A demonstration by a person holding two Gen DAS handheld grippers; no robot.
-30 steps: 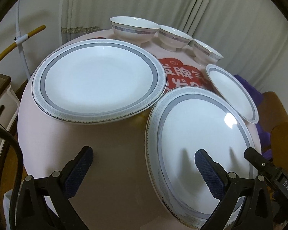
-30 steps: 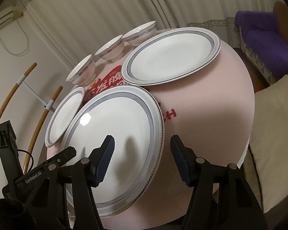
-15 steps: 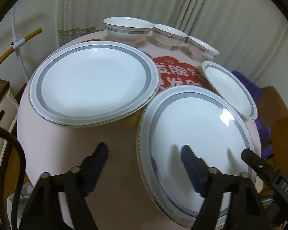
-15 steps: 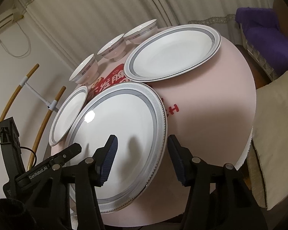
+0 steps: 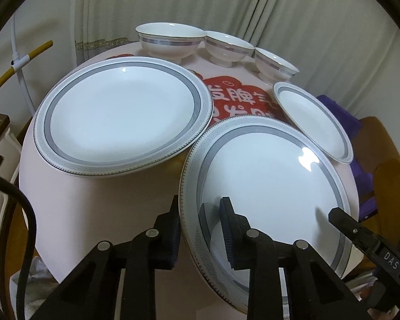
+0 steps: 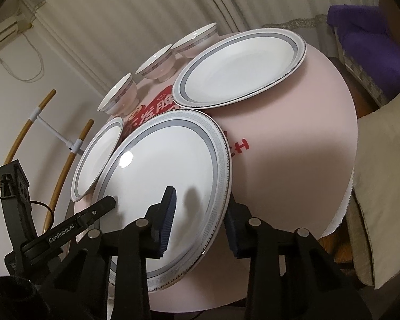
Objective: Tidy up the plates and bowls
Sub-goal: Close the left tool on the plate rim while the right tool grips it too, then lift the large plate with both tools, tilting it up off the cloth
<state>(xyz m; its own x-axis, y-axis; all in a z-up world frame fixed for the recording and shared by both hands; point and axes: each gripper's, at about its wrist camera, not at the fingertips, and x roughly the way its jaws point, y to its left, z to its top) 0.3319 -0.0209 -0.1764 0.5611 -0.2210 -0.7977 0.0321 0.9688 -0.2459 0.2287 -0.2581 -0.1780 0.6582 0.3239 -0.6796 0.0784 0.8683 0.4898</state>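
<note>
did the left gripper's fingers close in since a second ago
Yes. The left gripper has narrowed onto the near plate, its fingers now straddling that plate's rim, one outside and one over it.

We note the left gripper (image 5: 200,229): matte black plastic arms, dark blue ribbed pads (image 5: 228,236), round silver screw heads, a black cable looping at its side. The right gripper (image 6: 200,224) is built alike, its blue pads (image 6: 168,218) ribbed; white "GenRobot.AI" lettering marks black plastic
</note>
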